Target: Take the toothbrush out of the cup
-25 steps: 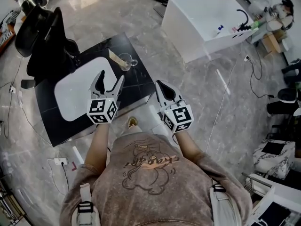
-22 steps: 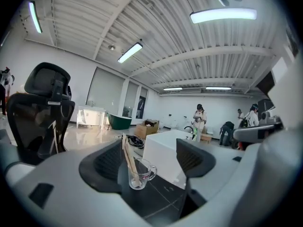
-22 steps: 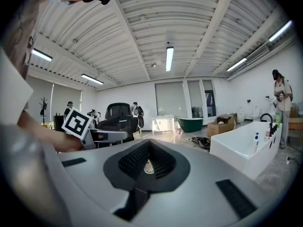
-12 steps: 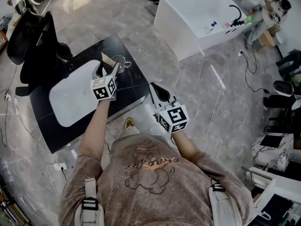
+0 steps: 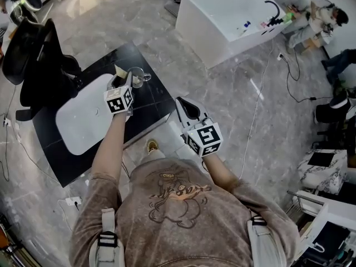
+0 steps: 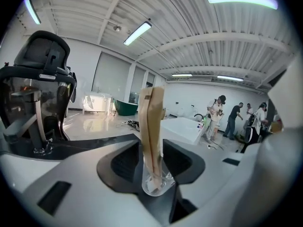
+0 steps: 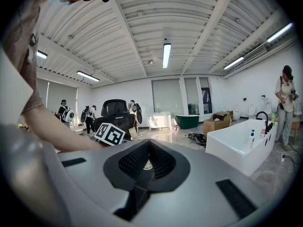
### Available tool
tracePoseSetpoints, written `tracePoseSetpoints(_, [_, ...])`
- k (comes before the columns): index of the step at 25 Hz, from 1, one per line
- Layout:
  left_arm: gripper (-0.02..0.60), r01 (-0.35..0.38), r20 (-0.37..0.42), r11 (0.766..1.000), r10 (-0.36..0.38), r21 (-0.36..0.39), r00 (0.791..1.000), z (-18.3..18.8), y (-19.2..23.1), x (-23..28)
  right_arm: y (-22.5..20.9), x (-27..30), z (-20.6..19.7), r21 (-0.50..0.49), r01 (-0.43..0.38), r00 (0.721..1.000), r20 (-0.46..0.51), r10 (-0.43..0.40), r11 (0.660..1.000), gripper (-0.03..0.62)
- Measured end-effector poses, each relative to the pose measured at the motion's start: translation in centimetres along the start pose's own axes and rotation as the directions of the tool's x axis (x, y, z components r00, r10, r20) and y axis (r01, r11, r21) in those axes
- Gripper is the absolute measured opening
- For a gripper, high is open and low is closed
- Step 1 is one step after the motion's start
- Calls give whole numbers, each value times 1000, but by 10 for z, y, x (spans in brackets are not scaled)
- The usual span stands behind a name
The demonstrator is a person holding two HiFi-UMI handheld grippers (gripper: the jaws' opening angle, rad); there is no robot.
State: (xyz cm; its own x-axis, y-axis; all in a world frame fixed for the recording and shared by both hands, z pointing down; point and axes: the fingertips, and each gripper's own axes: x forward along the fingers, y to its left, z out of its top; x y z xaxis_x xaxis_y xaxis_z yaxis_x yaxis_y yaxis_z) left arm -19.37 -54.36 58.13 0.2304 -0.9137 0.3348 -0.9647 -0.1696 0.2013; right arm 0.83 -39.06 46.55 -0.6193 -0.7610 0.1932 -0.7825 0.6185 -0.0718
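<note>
A toothbrush in a tan paper pack [image 6: 151,126] stands upright in a clear glass cup [image 6: 156,186] on the black table [image 5: 150,102]. My left gripper [image 6: 151,162] is around the pack just above the cup's rim. Its jaws are closing, and the pads meet both edges of the pack. In the head view the left gripper [image 5: 123,81] reaches over the table to the cup [image 5: 140,75] and the toothbrush [image 5: 119,70]. My right gripper [image 5: 183,105] hangs off the table's near right corner, shut and holding nothing; in its own view the right gripper [image 7: 147,162] shows nothing between its pads.
A white oval basin top [image 5: 83,115] lies on the black table left of the cup. A black office chair [image 5: 33,54] stands behind the table. A white bathtub [image 5: 222,15] sits on the marble floor far right. Cables run across the floor.
My left gripper moved forward and down over the table to the cup, and its jaws went from wide open to closed round the toothbrush pack. The right gripper stayed put.
</note>
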Motion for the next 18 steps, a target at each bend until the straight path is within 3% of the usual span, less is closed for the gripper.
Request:
tracePoseSetpoints(5, [87, 6, 23, 1000, -6, 7, 1000, 8, -1, -1, 1, 4, 0, -2, -2, 1000, 0, 2, 1000, 15])
tracePoseSetpoints(13, [74, 26, 59, 999, -27, 27, 998, 21, -8, -8, 0, 3, -2, 3, -4, 1000, -5, 4, 1000, 15])
tracePoseSetpoints(18, [74, 66, 138, 997, -71, 38, 988, 60, -18, -21, 1, 2, -6, 5, -7, 1000, -11, 7, 1000, 15])
